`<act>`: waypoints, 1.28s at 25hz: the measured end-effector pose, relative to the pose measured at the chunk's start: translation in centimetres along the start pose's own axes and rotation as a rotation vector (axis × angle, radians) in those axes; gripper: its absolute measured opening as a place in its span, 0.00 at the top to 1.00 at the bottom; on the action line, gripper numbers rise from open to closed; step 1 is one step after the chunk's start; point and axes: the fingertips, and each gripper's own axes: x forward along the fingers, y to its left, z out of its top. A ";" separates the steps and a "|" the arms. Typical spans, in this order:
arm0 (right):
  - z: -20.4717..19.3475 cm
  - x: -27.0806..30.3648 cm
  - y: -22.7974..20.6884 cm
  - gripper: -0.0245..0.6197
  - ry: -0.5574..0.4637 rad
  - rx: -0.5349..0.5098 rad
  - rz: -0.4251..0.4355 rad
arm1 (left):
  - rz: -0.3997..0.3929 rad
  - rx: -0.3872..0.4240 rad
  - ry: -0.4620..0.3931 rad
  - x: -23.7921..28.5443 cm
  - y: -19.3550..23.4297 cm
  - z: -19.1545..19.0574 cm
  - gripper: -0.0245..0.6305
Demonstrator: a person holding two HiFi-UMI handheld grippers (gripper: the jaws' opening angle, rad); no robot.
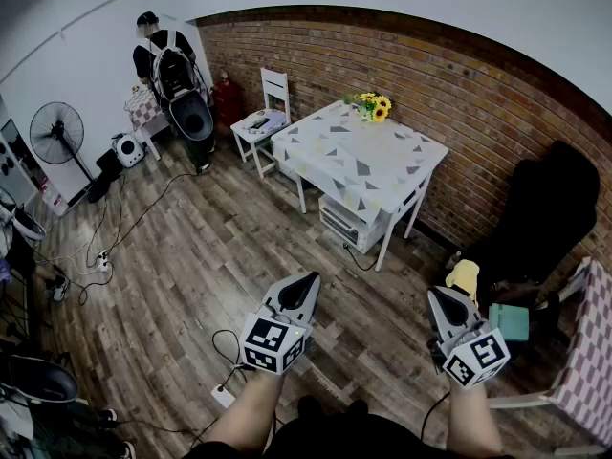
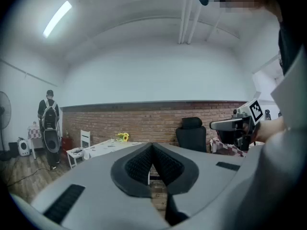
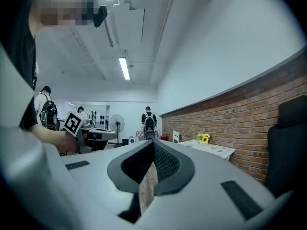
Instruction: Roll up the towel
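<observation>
Left gripper (image 1: 312, 281), right gripper (image 1: 434, 295) closed, empty

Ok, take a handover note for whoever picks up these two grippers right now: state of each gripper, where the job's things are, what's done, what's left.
Left gripper: shut, nothing between the jaws, held out over the wood floor.
Right gripper: shut, nothing between the jaws.
Towel: not visible in any view. A white table with sunflowers stands ahead by the brick wall.
Done: nothing; rolling has not started.
Left: find the towel, then roll it up.
</observation>
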 end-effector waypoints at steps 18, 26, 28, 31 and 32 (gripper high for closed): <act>-0.7 -3.7 -3.0 0.94 0.018 -0.056 0.003 | 0.021 0.000 0.005 2.5 -4.6 0.1 0.93; -2.6 -2.1 -5.8 0.87 0.038 0.022 0.017 | 0.007 -0.016 0.036 5.9 -4.3 -1.6 0.93; -3.2 -1.0 -7.0 0.87 0.047 0.032 0.015 | 0.001 -0.025 0.040 7.5 -3.6 -2.1 0.93; -3.9 1.5 -9.2 0.87 0.064 0.037 0.008 | -0.011 -0.040 0.044 10.5 -1.9 -2.9 0.93; -4.0 2.5 -10.0 0.87 0.069 0.038 0.004 | -0.018 -0.042 0.045 11.5 -1.3 -3.0 0.93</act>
